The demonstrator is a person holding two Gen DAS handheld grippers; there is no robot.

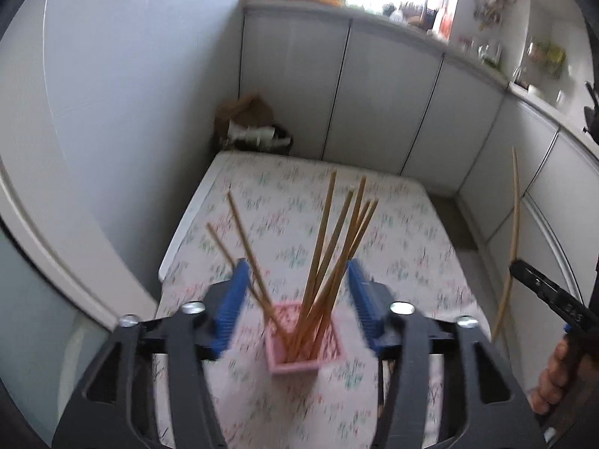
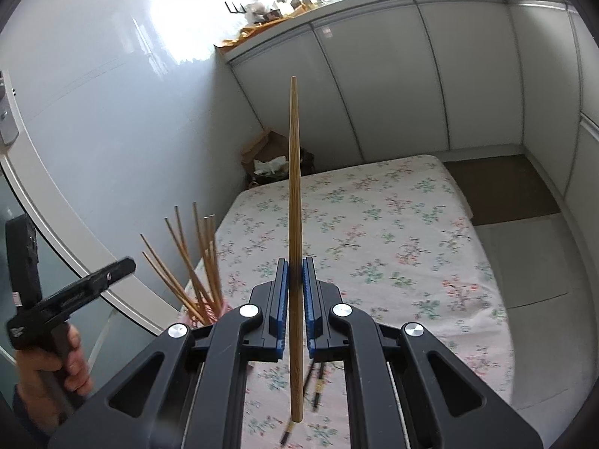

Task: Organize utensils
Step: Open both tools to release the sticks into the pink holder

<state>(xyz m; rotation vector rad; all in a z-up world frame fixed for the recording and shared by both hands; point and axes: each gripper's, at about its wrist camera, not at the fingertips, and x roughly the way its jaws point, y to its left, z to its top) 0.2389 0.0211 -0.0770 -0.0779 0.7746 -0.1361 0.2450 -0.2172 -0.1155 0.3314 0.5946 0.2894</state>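
Note:
A pink slotted holder (image 1: 305,351) stands on the floral tablecloth with several wooden chopsticks (image 1: 329,243) fanning up out of it. My left gripper (image 1: 297,273) is open just above it; the blue pads (image 1: 236,299) flank the sticks without touching them. My right gripper (image 2: 295,265) is shut on one wooden chopstick (image 2: 294,168), held upright with its thin end up. From the left wrist view that gripper (image 1: 524,269) and its chopstick (image 1: 514,217) show at the right edge. In the right wrist view the holder's chopsticks (image 2: 198,262) stand at lower left, beside the left gripper (image 2: 119,267).
The table (image 2: 393,243) is covered by a flowered cloth. Dark chopsticks (image 2: 318,385) lie on it under my right gripper. White cabinets (image 1: 374,93) run behind and to the right. A cardboard box (image 1: 243,112) sits on the floor in the corner. A hand (image 2: 48,366) holds the left gripper's handle.

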